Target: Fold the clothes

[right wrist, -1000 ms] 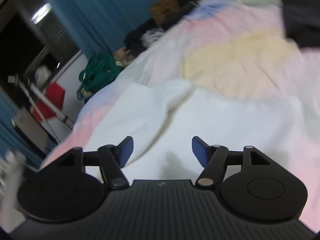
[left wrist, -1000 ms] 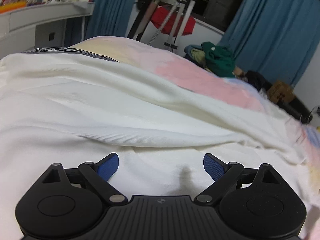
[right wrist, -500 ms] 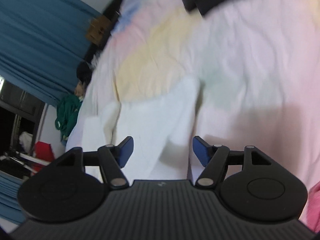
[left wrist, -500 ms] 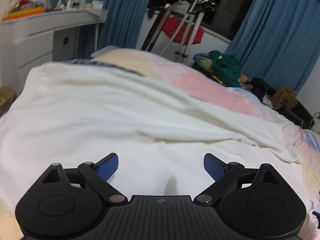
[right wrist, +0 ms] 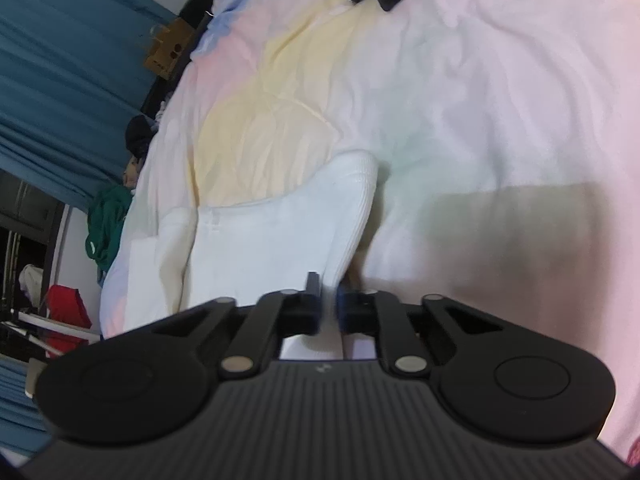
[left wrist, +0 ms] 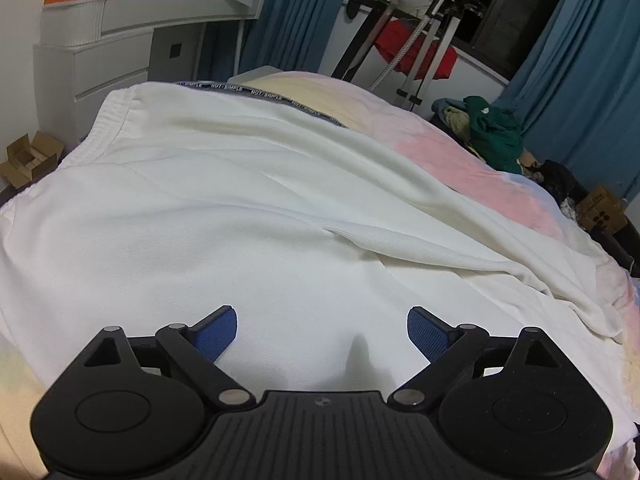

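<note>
The right gripper (right wrist: 329,307) has just clamped onto the edge of the white garment (right wrist: 276,236). The left gripper (left wrist: 322,334) hangs spread wide above that garment (left wrist: 248,216), which lies rumpled across the pastel bedspread (right wrist: 460,92).

Sweatshirt (left wrist: 280,208) spread on bed (left wrist: 500,184) under my left gripper (left wrist: 322,334); dresser (left wrist: 108,56) behind-left, drying rack (left wrist: 416,40) behind, clothes pile (left wrist: 492,136) right.

"NOT SIMPLE" repeats along the dark band (left wrist: 260,95) beyond the white garment (left wrist: 240,208)
</note>
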Available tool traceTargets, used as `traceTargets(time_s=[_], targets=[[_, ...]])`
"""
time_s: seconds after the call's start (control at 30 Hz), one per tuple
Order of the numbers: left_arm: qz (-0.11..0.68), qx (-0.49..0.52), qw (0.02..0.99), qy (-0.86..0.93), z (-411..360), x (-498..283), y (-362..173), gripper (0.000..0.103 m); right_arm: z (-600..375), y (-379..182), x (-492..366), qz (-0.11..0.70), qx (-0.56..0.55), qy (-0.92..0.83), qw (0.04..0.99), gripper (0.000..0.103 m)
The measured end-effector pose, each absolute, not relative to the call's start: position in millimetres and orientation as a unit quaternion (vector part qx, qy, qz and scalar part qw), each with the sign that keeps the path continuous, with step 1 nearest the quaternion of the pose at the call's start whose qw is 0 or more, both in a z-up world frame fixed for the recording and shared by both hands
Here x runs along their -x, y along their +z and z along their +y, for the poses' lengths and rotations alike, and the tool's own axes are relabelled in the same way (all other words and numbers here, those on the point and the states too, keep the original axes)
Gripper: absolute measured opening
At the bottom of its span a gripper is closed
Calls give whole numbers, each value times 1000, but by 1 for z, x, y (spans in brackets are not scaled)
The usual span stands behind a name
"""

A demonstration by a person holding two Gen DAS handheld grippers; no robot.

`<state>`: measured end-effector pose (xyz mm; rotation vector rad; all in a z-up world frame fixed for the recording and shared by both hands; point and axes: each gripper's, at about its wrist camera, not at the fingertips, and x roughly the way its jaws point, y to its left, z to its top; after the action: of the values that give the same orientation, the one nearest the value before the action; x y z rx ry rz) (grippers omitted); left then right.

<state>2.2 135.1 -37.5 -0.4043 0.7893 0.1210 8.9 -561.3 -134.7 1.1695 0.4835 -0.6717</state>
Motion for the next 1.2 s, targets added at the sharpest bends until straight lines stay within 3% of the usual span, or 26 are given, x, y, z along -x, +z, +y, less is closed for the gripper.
traceTargets(time_s=[0.23,0.63,0.77,0.93,1.13,1.2], targets=[[384,272,880,62,159,10,-42,93,-550,-108,-3,170,-497,-317,790,6],[342,499,787,120,309,91,-19,90,-552,-108,-1,167,-504,-313,788,6],[334,518,760,207,350,108,-29,90,-552,-108,0,166,-508,-309,787,6],[342,593,703,191,369,95,-69,80,-551,-108,3,164,-513,-303,786,6],[342,584,712,188,365,80,-80,77,-551,-109,5,161,-521,-297,784,6],[345,581,714,184,363,75,-83,71,-553,-112,3,163,-527,-297,780,6]])
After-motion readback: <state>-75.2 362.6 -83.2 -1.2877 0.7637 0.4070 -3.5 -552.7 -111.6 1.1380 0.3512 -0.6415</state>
